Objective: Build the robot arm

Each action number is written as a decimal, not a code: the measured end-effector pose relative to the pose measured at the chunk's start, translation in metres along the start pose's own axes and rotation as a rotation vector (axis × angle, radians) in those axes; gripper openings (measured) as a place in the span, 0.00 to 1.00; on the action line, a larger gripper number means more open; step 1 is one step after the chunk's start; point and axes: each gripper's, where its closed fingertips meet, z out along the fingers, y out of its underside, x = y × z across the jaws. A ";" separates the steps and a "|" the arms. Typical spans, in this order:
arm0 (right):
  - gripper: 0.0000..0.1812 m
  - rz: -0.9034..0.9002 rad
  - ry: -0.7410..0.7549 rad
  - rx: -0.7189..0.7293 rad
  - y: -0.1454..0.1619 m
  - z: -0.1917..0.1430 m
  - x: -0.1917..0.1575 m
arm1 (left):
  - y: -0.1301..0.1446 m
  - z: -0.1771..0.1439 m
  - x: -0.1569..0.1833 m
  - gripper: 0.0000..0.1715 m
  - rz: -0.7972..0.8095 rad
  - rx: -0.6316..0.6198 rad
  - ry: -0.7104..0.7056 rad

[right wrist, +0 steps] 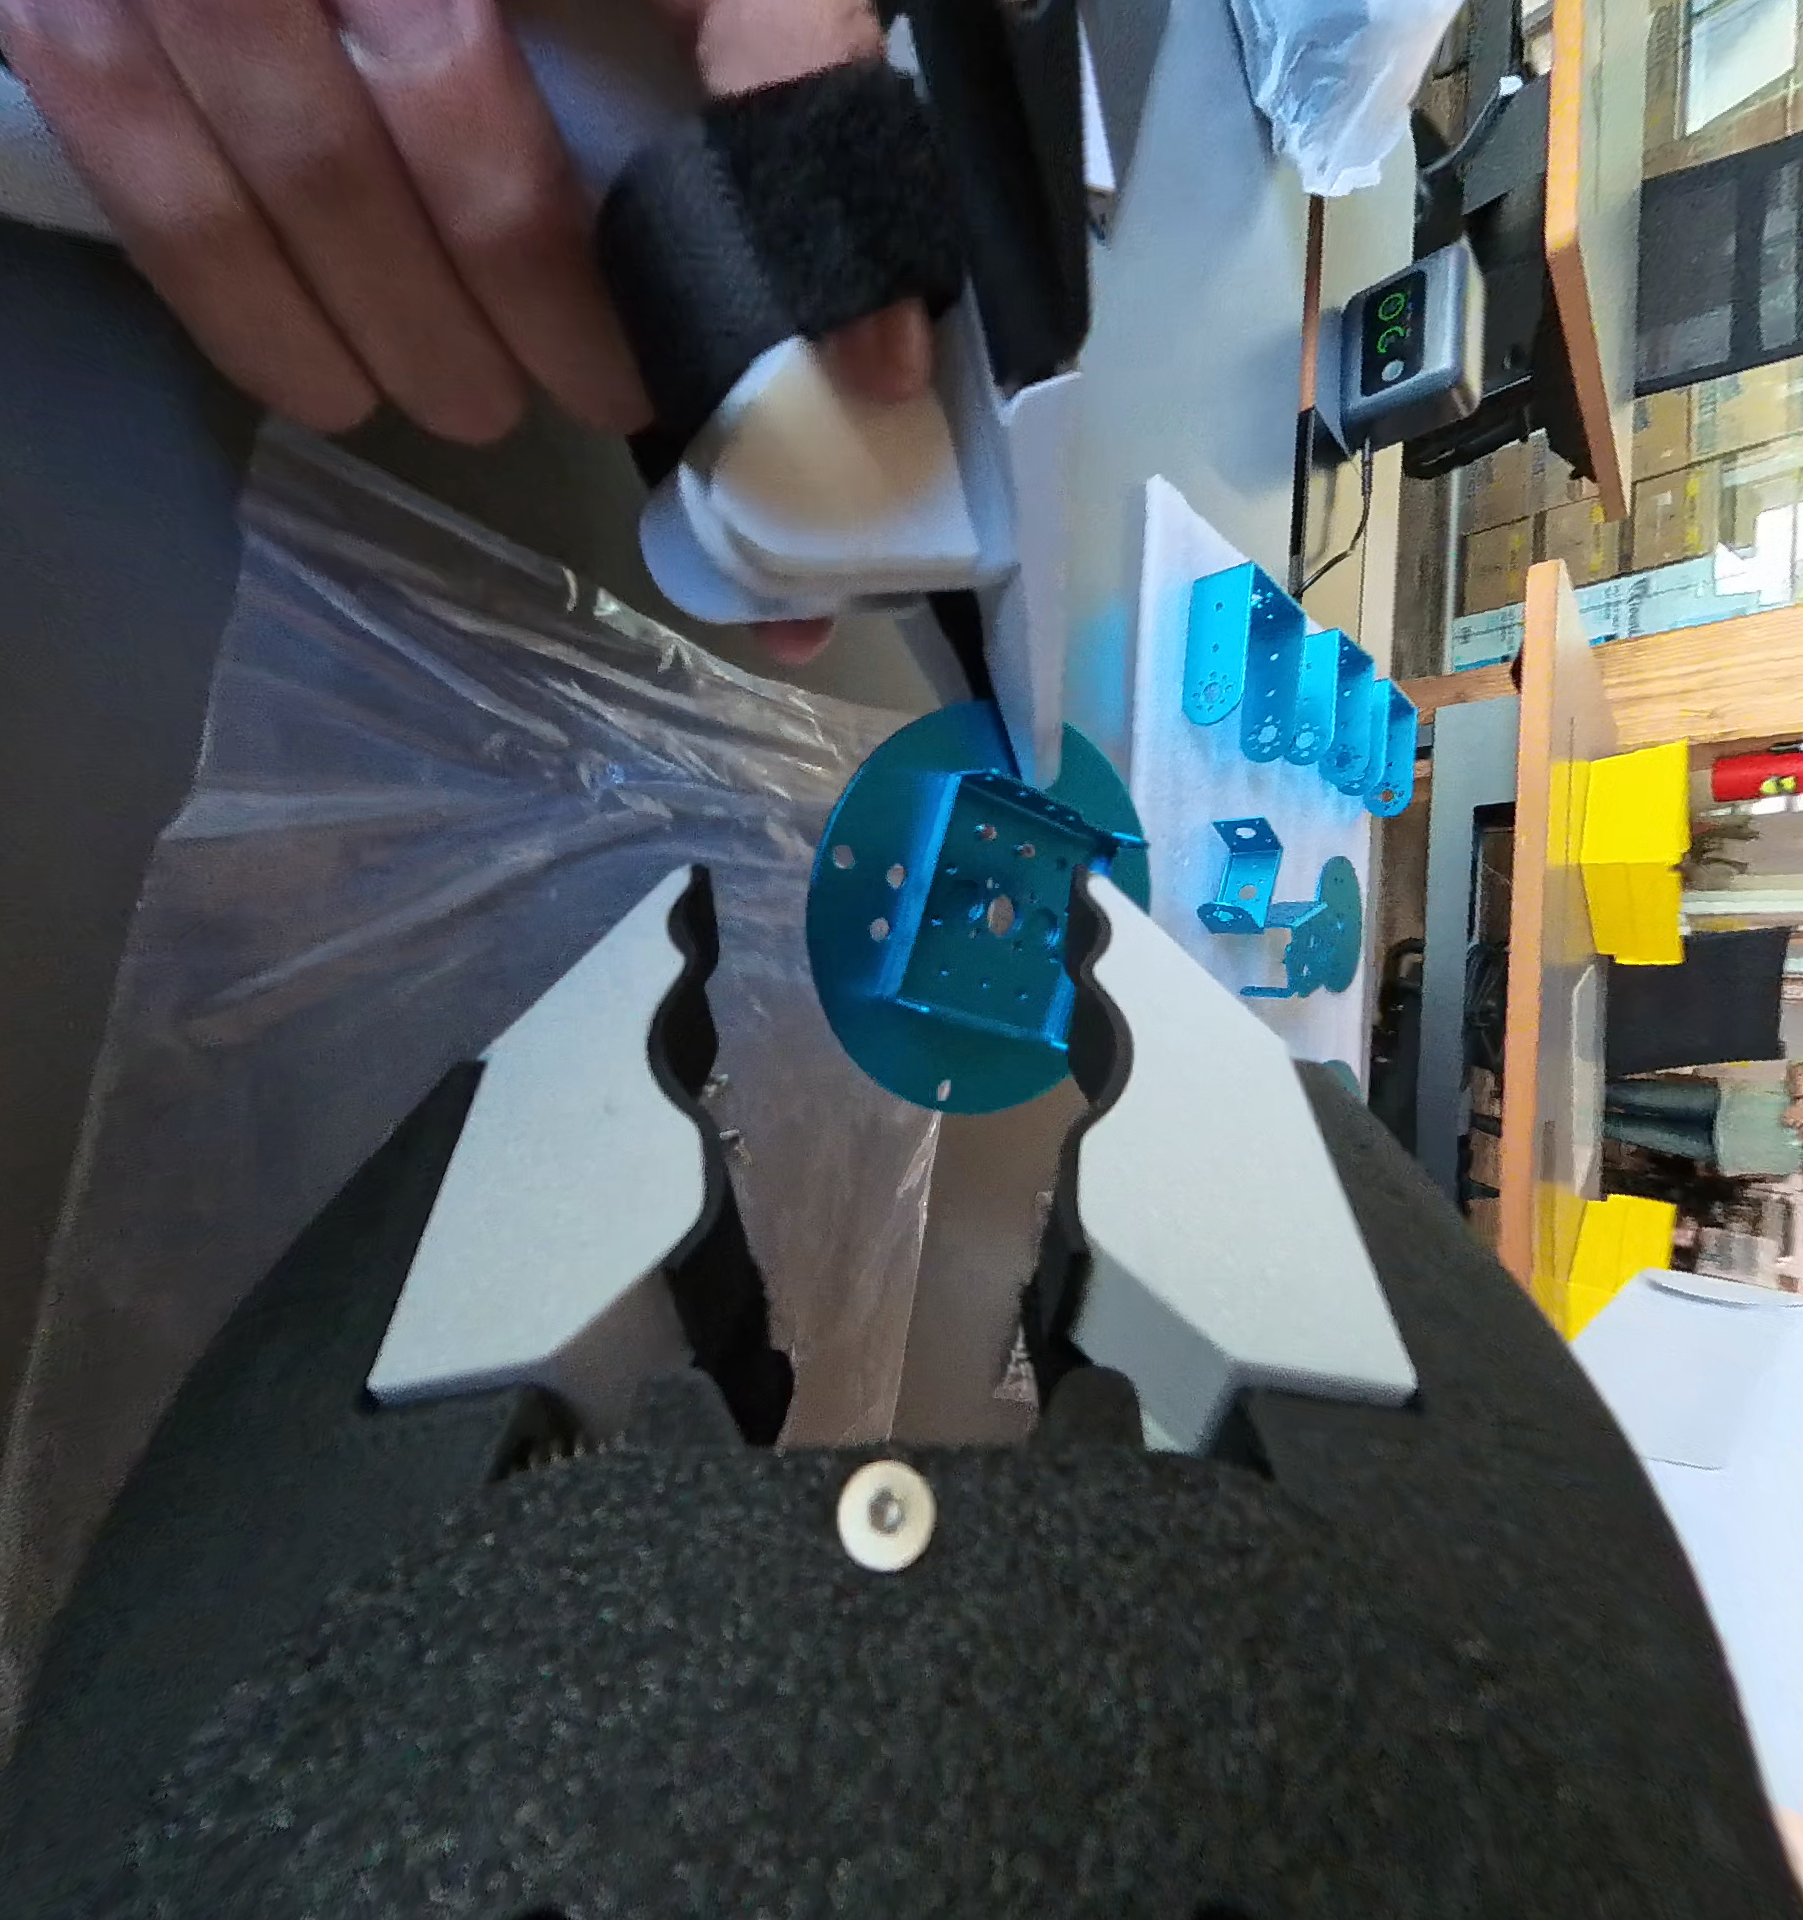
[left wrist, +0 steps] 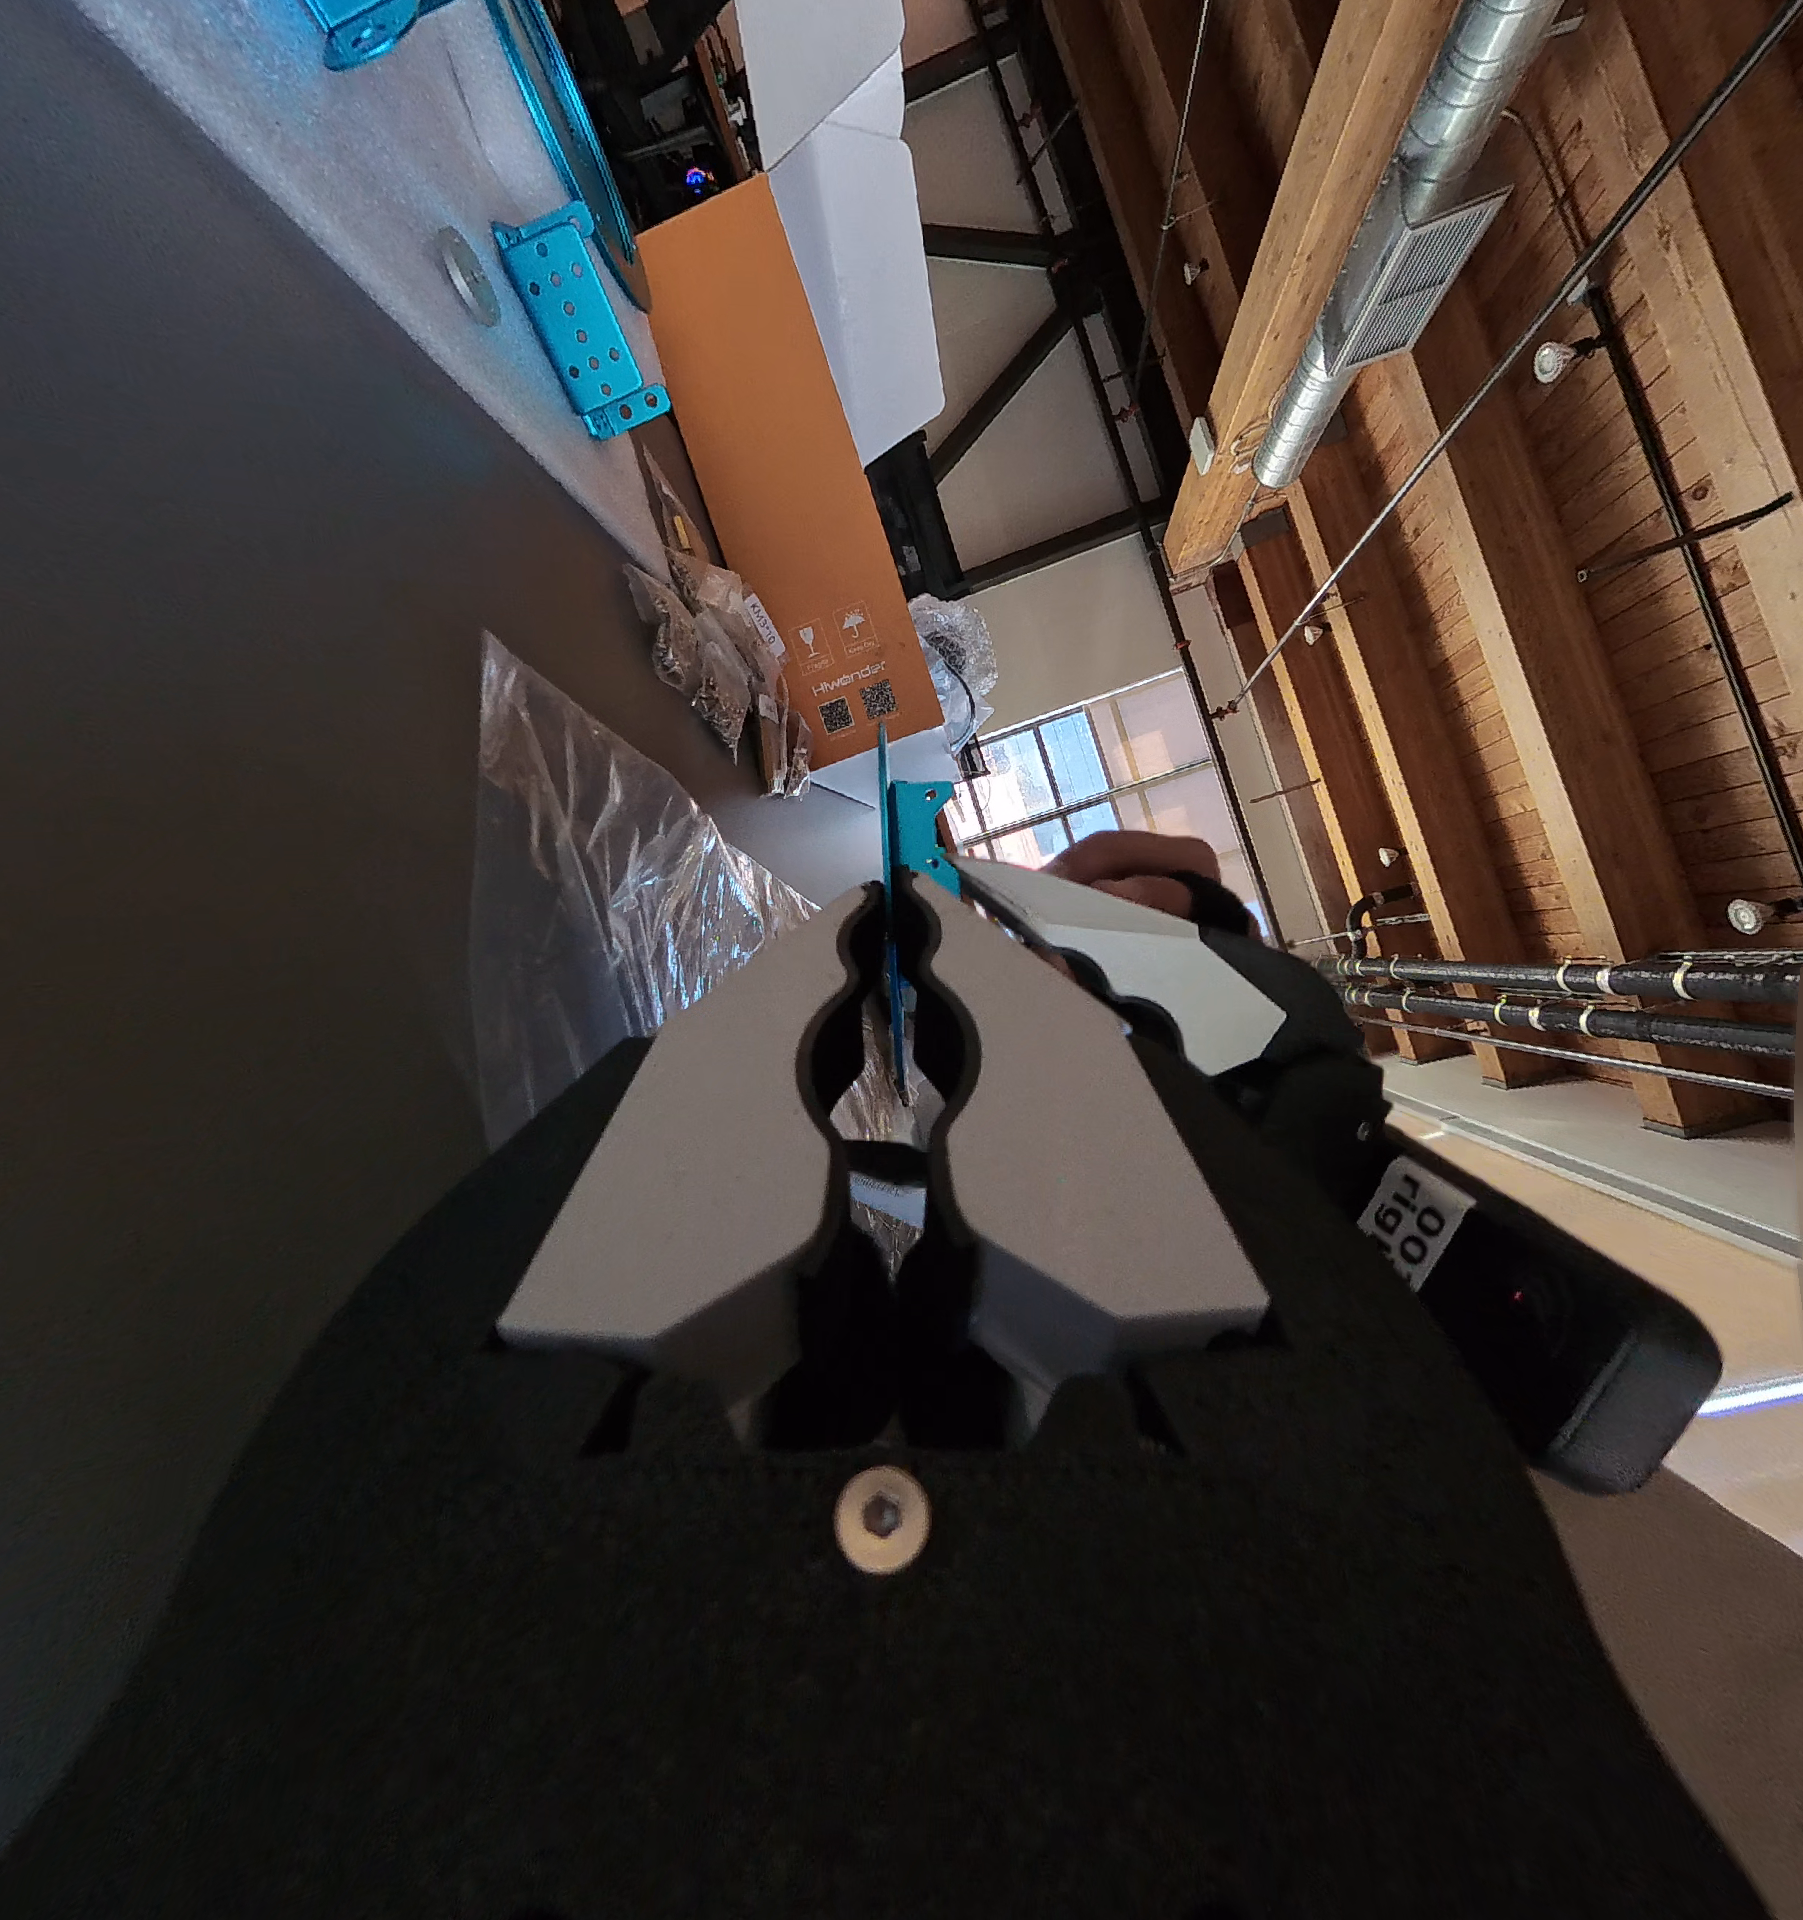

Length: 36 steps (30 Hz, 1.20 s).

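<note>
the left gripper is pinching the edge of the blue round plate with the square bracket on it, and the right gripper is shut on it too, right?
Not quite. The right gripper is open, as the right wrist view shows: its fingers stand apart with the blue round plate ahead of them. The left gripper does pinch the plate's edge.

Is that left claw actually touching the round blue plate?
Touching. In the left wrist view, the left gripper is shut on the edge-on blue disc, both fingertips pressing its faces.

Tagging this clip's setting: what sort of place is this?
Likely a workshop or lab with storage. Blue perforated metal brackets lie on white foam on a grey table, stacked cardboard boxes fill shelving behind, and overhead are exposed timber beams and a metal duct.
</note>
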 end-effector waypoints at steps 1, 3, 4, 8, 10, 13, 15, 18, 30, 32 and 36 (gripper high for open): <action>0.36 -0.024 0.016 0.005 -0.002 0.000 -0.001 | 0.000 0.000 0.000 0.00 -0.001 0.000 0.000; 0.34 -0.078 0.049 -0.006 -0.004 0.002 -0.002 | -0.001 0.000 0.000 0.00 -0.006 0.004 -0.001; 0.36 -0.103 0.064 -0.023 -0.002 0.004 -0.003 | -0.001 0.000 0.000 0.00 -0.007 0.003 0.001; 0.37 -0.132 0.077 -0.048 0.003 0.012 -0.006 | -0.001 -0.001 -0.002 0.00 -0.019 0.004 -0.005; 0.37 -0.127 0.101 -0.043 0.001 0.009 -0.002 | -0.002 -0.001 -0.001 0.00 -0.018 0.009 0.000; 0.36 -0.108 0.119 -0.023 -0.003 0.003 0.000 | -0.001 -0.001 -0.001 0.00 -0.016 0.007 -0.001; 0.36 -0.105 0.150 -0.046 -0.001 -0.001 0.003 | -0.001 -0.001 -0.001 0.00 -0.018 0.009 0.000; 0.36 -0.066 0.186 -0.079 0.002 -0.011 0.005 | -0.001 -0.001 -0.001 0.00 -0.033 0.007 0.006; 0.26 0.062 0.201 0.114 0.025 -0.039 0.009 | -0.006 -0.004 0.012 0.00 -0.062 0.024 0.054; 0.17 -0.077 0.322 0.096 0.020 -0.036 0.009 | -0.005 -0.003 0.014 0.00 -0.067 0.022 0.060; 0.17 -0.138 0.409 0.004 0.028 -0.026 0.013 | -0.004 -0.002 0.017 0.00 -0.075 0.014 0.072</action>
